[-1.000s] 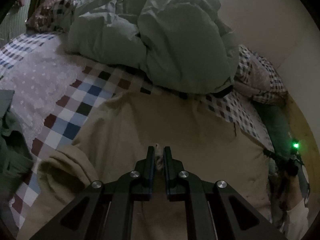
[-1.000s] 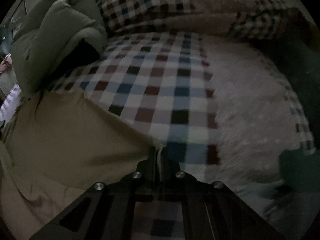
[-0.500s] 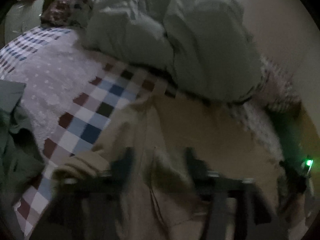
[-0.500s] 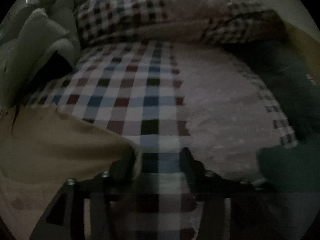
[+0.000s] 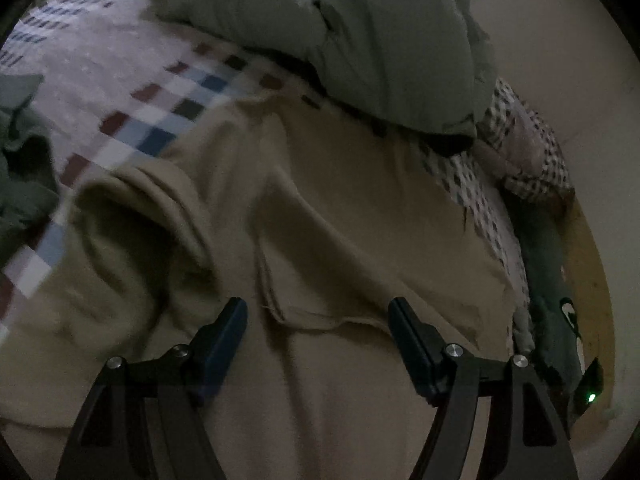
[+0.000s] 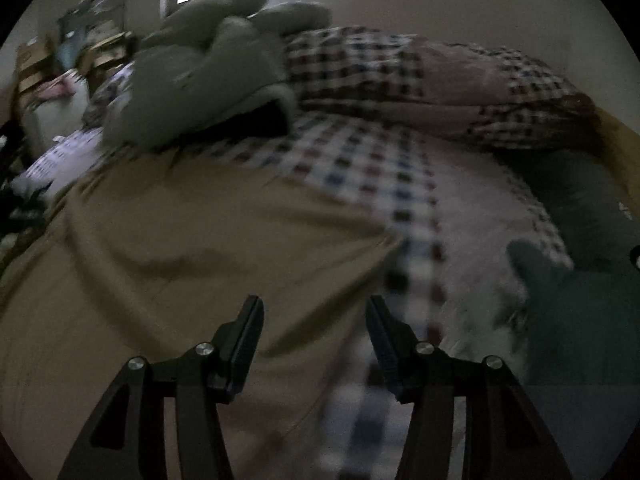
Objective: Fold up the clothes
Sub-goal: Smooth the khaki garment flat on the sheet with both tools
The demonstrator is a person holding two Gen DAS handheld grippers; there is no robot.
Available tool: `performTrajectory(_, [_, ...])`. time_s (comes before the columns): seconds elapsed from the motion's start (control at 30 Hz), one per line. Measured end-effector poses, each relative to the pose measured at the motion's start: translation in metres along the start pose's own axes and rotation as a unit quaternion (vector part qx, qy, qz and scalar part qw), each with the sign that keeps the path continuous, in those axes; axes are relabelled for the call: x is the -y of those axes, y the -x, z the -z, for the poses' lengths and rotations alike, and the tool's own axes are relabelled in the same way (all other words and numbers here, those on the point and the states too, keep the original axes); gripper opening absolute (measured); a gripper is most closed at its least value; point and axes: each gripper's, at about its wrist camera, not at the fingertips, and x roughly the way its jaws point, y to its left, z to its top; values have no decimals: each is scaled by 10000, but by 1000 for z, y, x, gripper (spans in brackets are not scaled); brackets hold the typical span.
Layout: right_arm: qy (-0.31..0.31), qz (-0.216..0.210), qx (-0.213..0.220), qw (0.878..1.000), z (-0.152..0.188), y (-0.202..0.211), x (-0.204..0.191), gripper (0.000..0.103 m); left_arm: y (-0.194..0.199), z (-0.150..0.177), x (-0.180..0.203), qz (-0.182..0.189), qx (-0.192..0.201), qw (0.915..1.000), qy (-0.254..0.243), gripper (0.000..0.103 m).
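The left gripper [image 5: 318,312] hangs over a beige garment [image 5: 328,208] spread on a checked bedspread [image 5: 160,100], its jaws standing wide apart with nothing pinched between them; a raw hem of the cloth lies in the gap below, untouched by the pads. The garment fills the middle of the left wrist view, a rumpled sleeve bunched toward 9 o'clock. A pale green duvet [image 5: 380,40] is heaped at 12 o'clock, and a dark green garment [image 5: 20,184] sits at the 9 o'clock edge. The right gripper [image 6: 315,312] likewise has its jaws parted, moderately wide and empty, above the beige garment's [image 6: 200,232] edge, where cloth meets bedspread [image 6: 360,160]. In that blurred view the duvet [image 6: 208,68] lies at 11 o'clock, a checked pillow [image 6: 440,76] at 1 o'clock, and dark green fabric [image 6: 580,312] at 3 o'clock.
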Motion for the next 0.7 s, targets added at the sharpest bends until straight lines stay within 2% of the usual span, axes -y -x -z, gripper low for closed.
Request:
performTrajectory(0.17, [389,-140,-114,9991,24,3,-21,56,-13,1,7,-307,-49,9994,115,76])
performTrajectory(0.23, [481,-112,-138,9987,29,3,-22,56,-13,-1,5,-336,3,9993,187,71])
performTrajectory(0.3, [503,-179,-159,9984,35,3,-21,56,-13,-3,3,-472,44,9985,258,43])
performTrajectory(0.47, [505,-195,-288,9981,47,0,-12,56,-19,-9,-9,-642,2,9974,312,6])
performTrajectory(0.7, [526,-267,-515,9969,56,-9,-7,55,10,-10,-16,-272,349,9982,394,4])
